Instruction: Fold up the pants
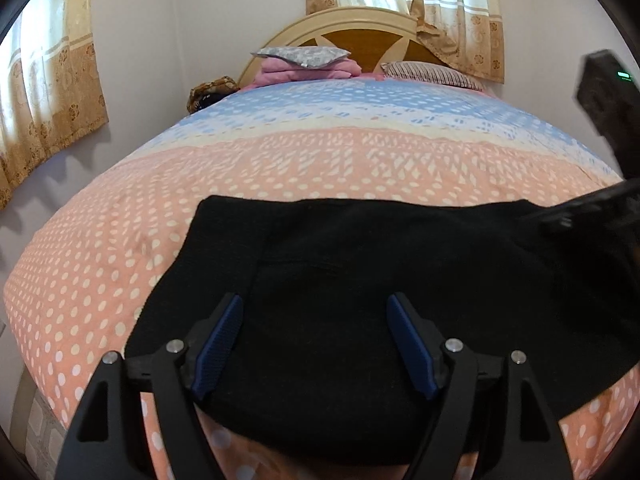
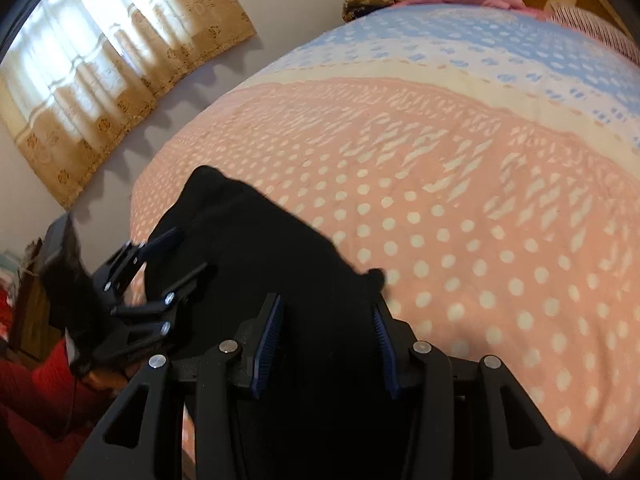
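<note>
Black pants (image 1: 380, 260) lie flat in a folded slab on the near part of the bed. My left gripper (image 1: 315, 300) hovers over their near left part, jaws wide open, blue pads (image 1: 218, 344) clear of the cloth. My right gripper (image 2: 327, 304) is open too, jaws apart above the right end of the pants (image 2: 260, 248), with nothing pinched. From the right wrist view the left gripper (image 2: 186, 254) shows at the left with its fingers spread over the cloth. One finger of the right gripper (image 1: 588, 208) reaches in over the pants' far right corner.
The bedspread (image 1: 320, 160) is pink with white dots and turns blue toward the headboard (image 1: 360, 36). Pillows (image 1: 304, 62) are stacked there. The left bed edge (image 1: 24, 320) drops beside a wall with curtains (image 1: 48, 92). A red sleeve (image 2: 36, 392) shows at lower left.
</note>
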`<state>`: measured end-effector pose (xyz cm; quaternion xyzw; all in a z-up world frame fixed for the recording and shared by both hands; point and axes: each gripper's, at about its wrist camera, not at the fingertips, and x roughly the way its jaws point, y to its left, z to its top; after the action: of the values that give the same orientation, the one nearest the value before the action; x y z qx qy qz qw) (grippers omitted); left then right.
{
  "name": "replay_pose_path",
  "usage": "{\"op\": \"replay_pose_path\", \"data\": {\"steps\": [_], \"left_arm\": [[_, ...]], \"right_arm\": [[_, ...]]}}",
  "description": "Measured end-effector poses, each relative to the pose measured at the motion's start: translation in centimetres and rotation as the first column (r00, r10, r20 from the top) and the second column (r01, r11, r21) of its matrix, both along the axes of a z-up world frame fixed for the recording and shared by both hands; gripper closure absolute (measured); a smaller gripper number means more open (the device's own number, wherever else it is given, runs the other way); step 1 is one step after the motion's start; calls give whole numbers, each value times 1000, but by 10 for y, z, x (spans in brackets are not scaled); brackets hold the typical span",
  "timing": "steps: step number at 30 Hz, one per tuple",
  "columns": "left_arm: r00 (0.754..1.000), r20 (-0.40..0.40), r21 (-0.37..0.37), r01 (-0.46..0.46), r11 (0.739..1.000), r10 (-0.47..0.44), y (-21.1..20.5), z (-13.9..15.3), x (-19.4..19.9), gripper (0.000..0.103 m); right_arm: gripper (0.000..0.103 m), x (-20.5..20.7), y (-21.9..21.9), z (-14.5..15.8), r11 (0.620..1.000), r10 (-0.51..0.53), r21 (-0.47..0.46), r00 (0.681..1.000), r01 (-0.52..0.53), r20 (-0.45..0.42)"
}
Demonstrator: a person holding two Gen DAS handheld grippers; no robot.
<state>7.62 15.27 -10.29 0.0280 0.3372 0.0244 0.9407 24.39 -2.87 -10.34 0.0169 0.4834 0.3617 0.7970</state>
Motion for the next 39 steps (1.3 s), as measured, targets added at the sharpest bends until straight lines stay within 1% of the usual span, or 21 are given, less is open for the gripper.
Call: {"op": "replay_pose_path", "data": {"steps": [3, 6, 9, 11, 12, 14, 15, 17, 18, 20, 21, 22, 25, 27, 30, 31, 33, 34, 35, 37, 39], "left_arm": [[1000, 6, 2, 7, 1000, -7, 1, -4, -3, 25], [1000, 11, 15, 10, 1000, -10, -2, -6, 0, 24], [1000, 14, 16, 9, 1000, -9, -1, -6, 1, 24], [1000, 11, 19, 6, 1000, -6, -2, -6, 1, 24], [1000, 11, 18, 5, 1000, -6, -1, -6, 1, 24], [1000, 9, 17, 1, 1000, -2, 0, -6, 1, 23], [1000, 9, 16, 0, 1000, 0, -1, -6, 2, 23], [1000, 9, 13, -3, 1000, 3, 0, -5, 3, 23], [1000, 9, 14, -5, 1000, 5, -2, -4, 5, 23], [1000, 8, 17, -9, 1000, 9, -3, -3, 6, 22], [1000, 8, 18, -12, 1000, 12, -3, -3, 6, 22], [1000, 6, 20, -14, 1000, 14, -3, -3, 7, 22], [1000, 3, 23, -16, 1000, 16, -4, -3, 8, 22], [1000, 1, 25, -18, 1000, 18, -3, -3, 9, 21], [1000, -2, 30, -25, 999, 25, -4, -3, 11, 20], [1000, -3, 30, -27, 999, 27, -4, -3, 11, 20], [1000, -3, 31, -31, 999, 31, -4, -3, 12, 20], [999, -2, 32, -33, 999, 33, -5, -3, 12, 19], [999, -2, 34, -34, 999, 34, -5, -4, 12, 19], [999, -3, 37, -36, 999, 36, -6, -4, 12, 19], [999, -5, 37, -38, 999, 39, -6, -4, 12, 19]], "right_arm": [[58, 16, 6, -12, 996, -34, 78, 996, 40, -81], [58, 32, 8, -11, 984, -105, 135, 990, 117, -97], [58, 44, -5, -10, 970, -220, 97, 974, 225, -61], [59, 46, -25, -7, 950, -288, 99, 954, 295, -80], [59, 43, -35, -2, 941, -320, 98, 945, 325, -69], [59, 31, -70, 26, 909, -416, 64, 908, 413, 45], [58, 26, -91, 38, 883, -469, 25, 878, 469, 99], [58, 21, -151, 61, 771, -617, -49, 764, 635, 191], [58, 18, -181, 66, 699, -684, -79, 697, 711, 213], [58, 16, -246, 67, 505, -807, -189, 538, 842, 243], [58, 16, -273, 62, 419, -841, -251, 477, 873, 256], [58, 15, -304, 53, 314, -871, -319, 405, 894, 277], [58, 13, -355, 26, 141, -913, -439, 288, 887, 289], [58, 10, -369, 16, 128, -926, -437, 265, 890, 269], [59, 12, -370, 14, 122, -918, -448, 273, 886, 289], [63, 10, -374, 14, 123, -927, -437, 261, 891, 270], [86, 6, -383, 16, 133, -946, -410, 239, 902, 219], [91, 1, -389, 17, 133, -953, -392, 226, 910, 202], [97, -4, -392, 17, 140, -961, -362, 215, 922, 175], [98, -15, -404, 18, 163, -970, -297, 207, 941, 124], [98, -34, -410, 25, 196, -976, -184, 209, 963, 53]]}}
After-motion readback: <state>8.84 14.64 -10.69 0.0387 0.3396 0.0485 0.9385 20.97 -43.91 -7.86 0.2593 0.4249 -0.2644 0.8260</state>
